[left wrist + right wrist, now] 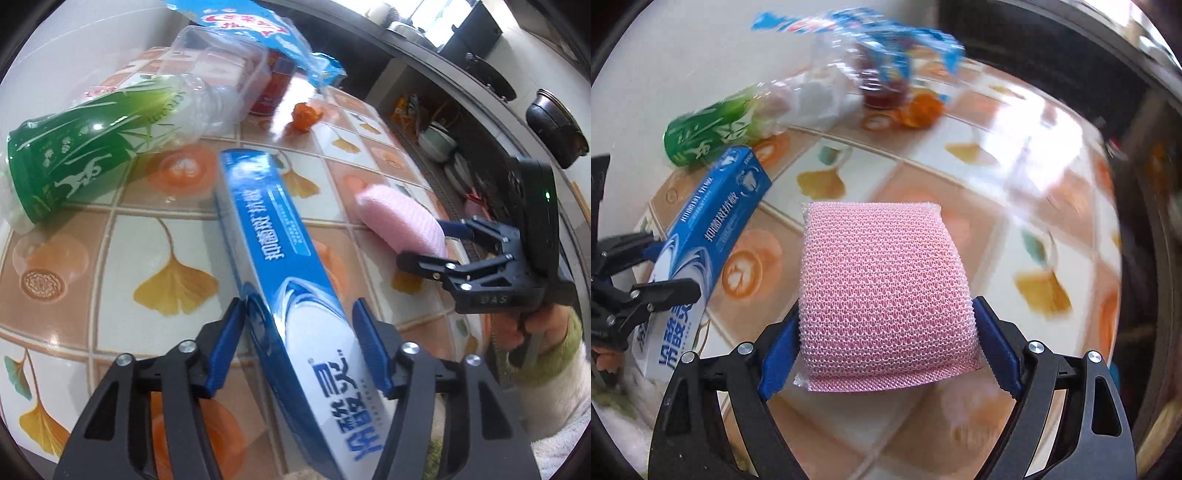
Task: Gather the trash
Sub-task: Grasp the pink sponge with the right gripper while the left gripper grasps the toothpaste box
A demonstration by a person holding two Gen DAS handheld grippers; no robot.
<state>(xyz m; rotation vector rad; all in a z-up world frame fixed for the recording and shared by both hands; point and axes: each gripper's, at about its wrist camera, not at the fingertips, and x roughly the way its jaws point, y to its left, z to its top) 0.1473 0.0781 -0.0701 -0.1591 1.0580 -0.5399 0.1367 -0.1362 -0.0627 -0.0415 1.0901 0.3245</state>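
Observation:
My left gripper [299, 347] is shut on a long blue and white toothpaste box [280, 266], held tilted above the tiled table. The box also shows in the right wrist view [701, 236], with the left gripper [653, 266] around its near end. My right gripper [886, 350] is shut on a pink mesh sponge [882, 295], held above the table. In the left wrist view the right gripper [432, 240] and the sponge [402, 218] are at the right.
At the back of the table [110, 258] lie a green plastic bottle [85, 155], a clear plastic container [221, 74], a blue snack wrapper [258, 29], a red can [273, 85] and an orange scrap [304, 114]. Kitchen shelves with bowls [439, 140] stand beyond the right edge.

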